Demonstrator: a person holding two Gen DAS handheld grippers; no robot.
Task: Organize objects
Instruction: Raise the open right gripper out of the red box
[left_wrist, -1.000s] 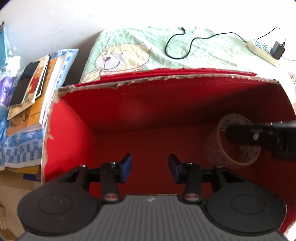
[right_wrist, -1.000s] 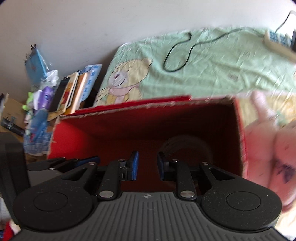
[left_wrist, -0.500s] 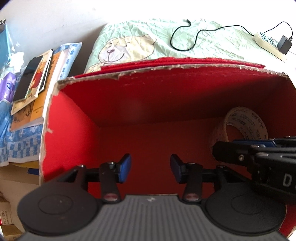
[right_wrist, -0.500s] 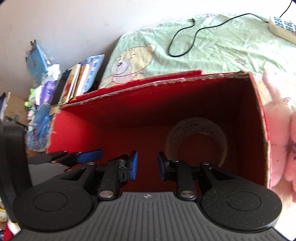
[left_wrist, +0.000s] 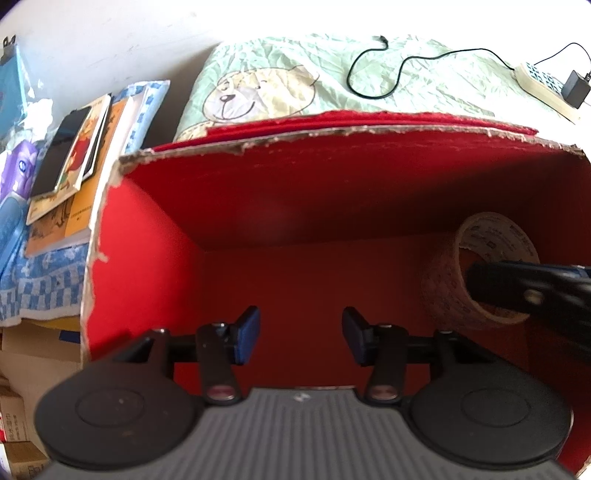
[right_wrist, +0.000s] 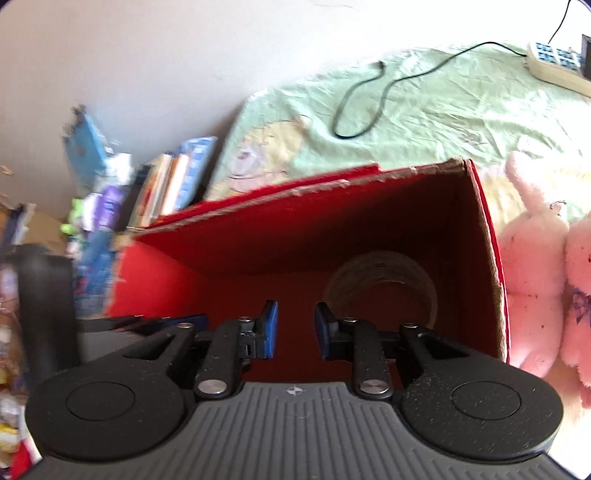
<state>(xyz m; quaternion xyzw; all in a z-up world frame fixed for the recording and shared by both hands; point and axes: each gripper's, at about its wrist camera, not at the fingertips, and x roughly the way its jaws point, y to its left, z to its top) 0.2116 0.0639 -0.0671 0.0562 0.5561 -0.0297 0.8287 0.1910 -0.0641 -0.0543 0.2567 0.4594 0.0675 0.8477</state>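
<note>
A red cardboard box (left_wrist: 332, 133) stands open on the bed, and a roll of tan tape (left_wrist: 443, 288) rests on edge in its right end. My left gripper (left_wrist: 301, 338) hangs open and empty over the box's middle. In the left wrist view a finger (left_wrist: 524, 291) of the right gripper crosses in front of the roll's hole. In the right wrist view my right gripper (right_wrist: 295, 334) is open with nothing between its pads, just left of the tape roll (right_wrist: 380, 273) inside the box (right_wrist: 295, 192). The left gripper's fingers (right_wrist: 166, 321) show at the left.
Pink plush toys (right_wrist: 535, 266) lie against the box's right wall. Beyond the box, a green bear-print sheet (left_wrist: 258, 92) carries a black cable (left_wrist: 373, 77) and a power strip (left_wrist: 543, 88). Stacked books (left_wrist: 70, 155) sit to the left, near the white wall.
The right gripper has shifted over the box, and its view is now blurred and tilted. The tape roll stays where it was. The left gripper has barely moved.
</note>
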